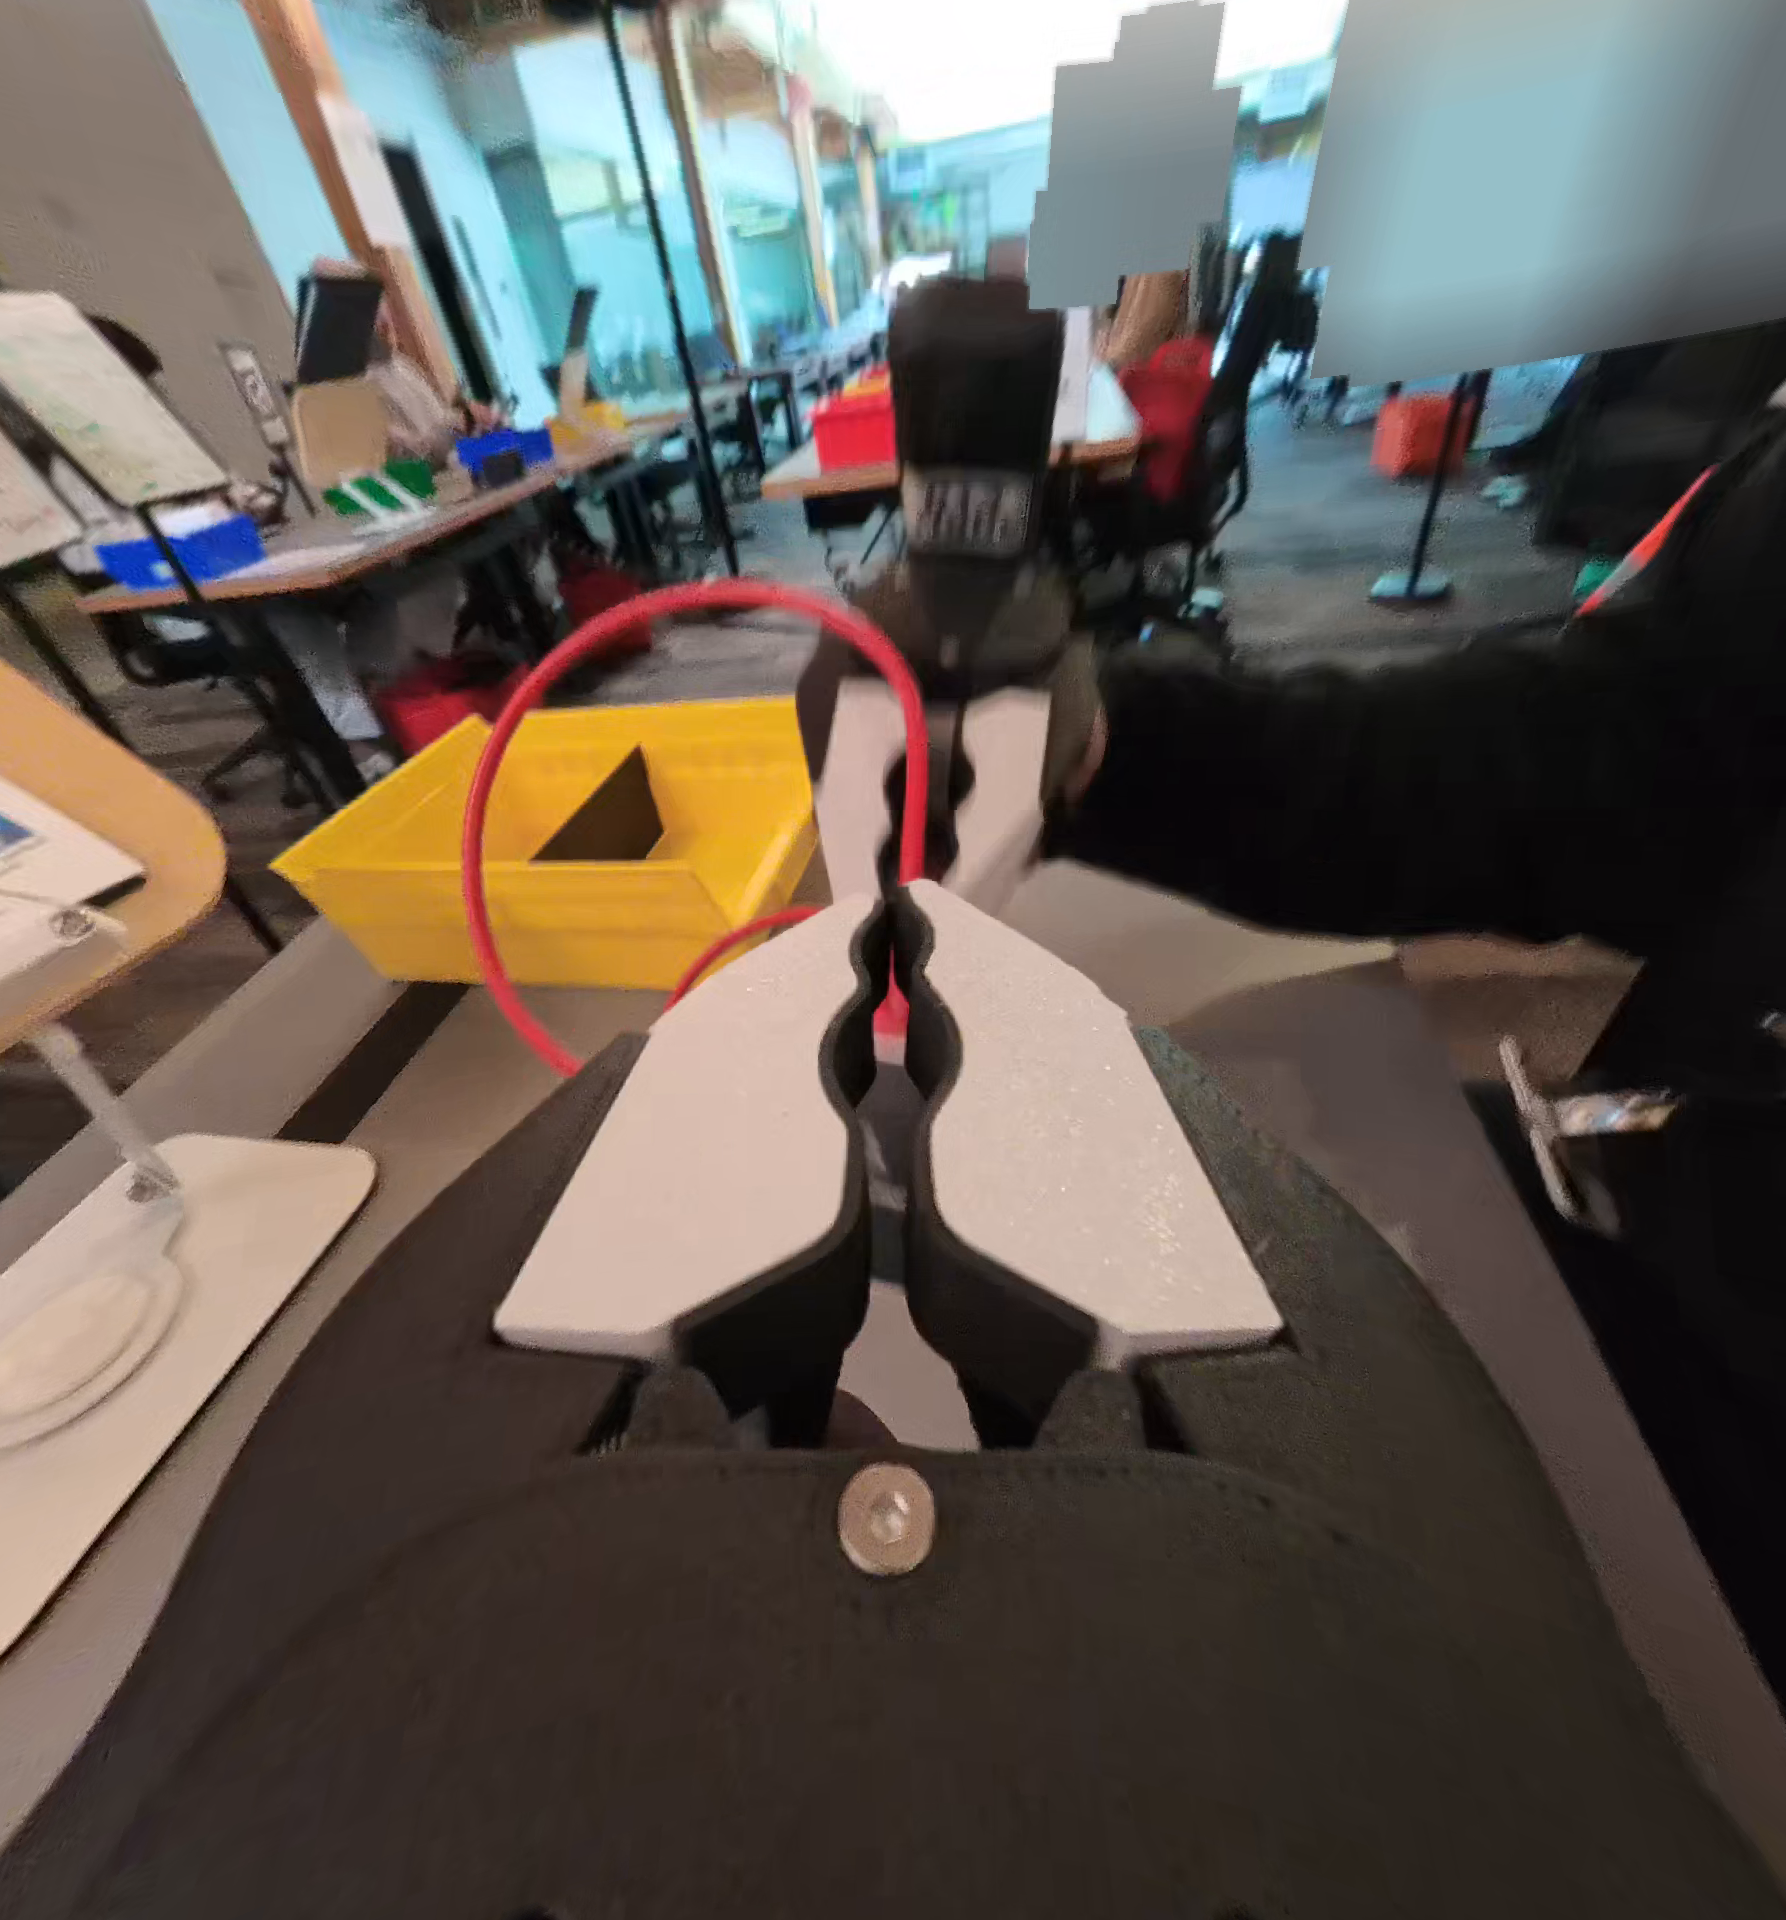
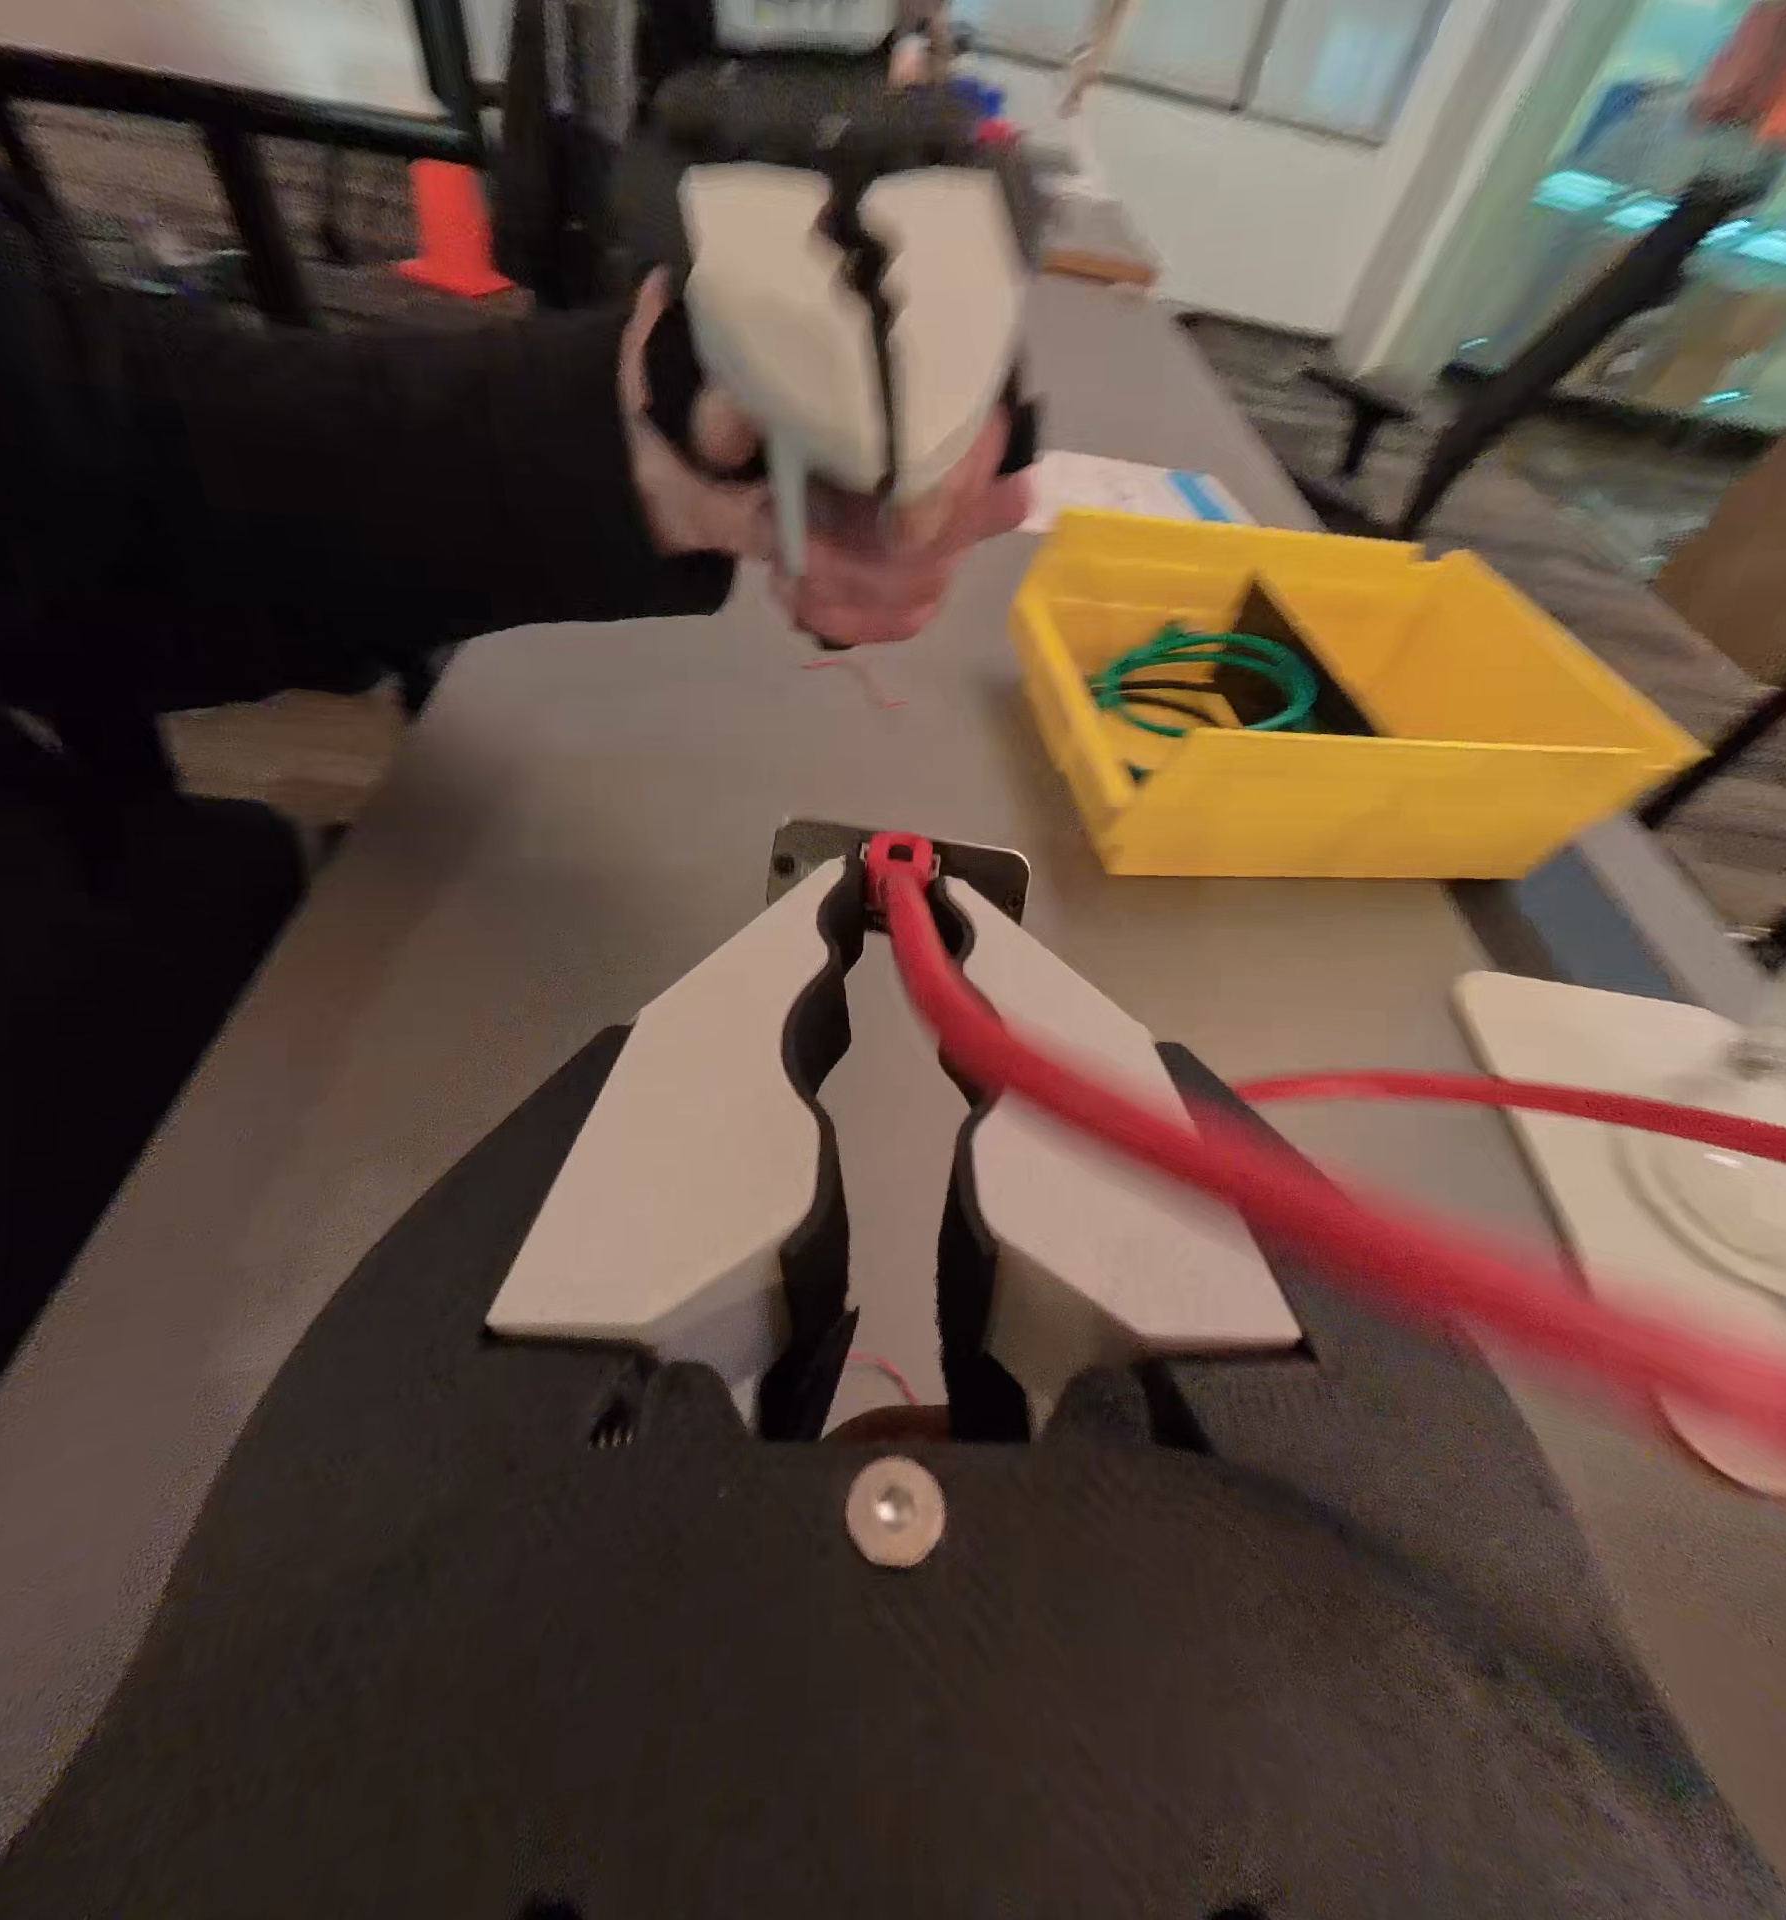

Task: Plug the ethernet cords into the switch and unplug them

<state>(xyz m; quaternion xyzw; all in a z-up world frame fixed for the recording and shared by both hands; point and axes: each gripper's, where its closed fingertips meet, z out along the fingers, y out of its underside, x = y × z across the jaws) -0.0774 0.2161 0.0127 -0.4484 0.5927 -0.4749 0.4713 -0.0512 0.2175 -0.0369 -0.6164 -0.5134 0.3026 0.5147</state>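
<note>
Both grippers grip the red ethernet cord (image 2: pixel 1076 1122). Right gripper (image 2: pixel 894 894): jaws nearly closed on the cord just behind its red plug (image 2: pixel 899 857), which sits at the small dark switch (image 2: pixel 1003 873) on the grey table (image 2: pixel 598 748). Left gripper (image 1: pixel 891 920): jaws pinched shut on the cord, which loops upward beyond. Yellow bin (image 2: pixel 1388 790) nearby holds green cords (image 2: pixel 1211 675).

Red ethernet cord (image 2: pixel 1107 1132): thick, round jacket, red connector boot (image 2: pixel 897 868) seated at port of switch (image 2: pixel 801 862). Cord runs back from boot, arcs in wide loop (image 1: pixel 660 644) above grey table. Switch: small dark metal-faced box flat on table, mostly hidden.
</note>
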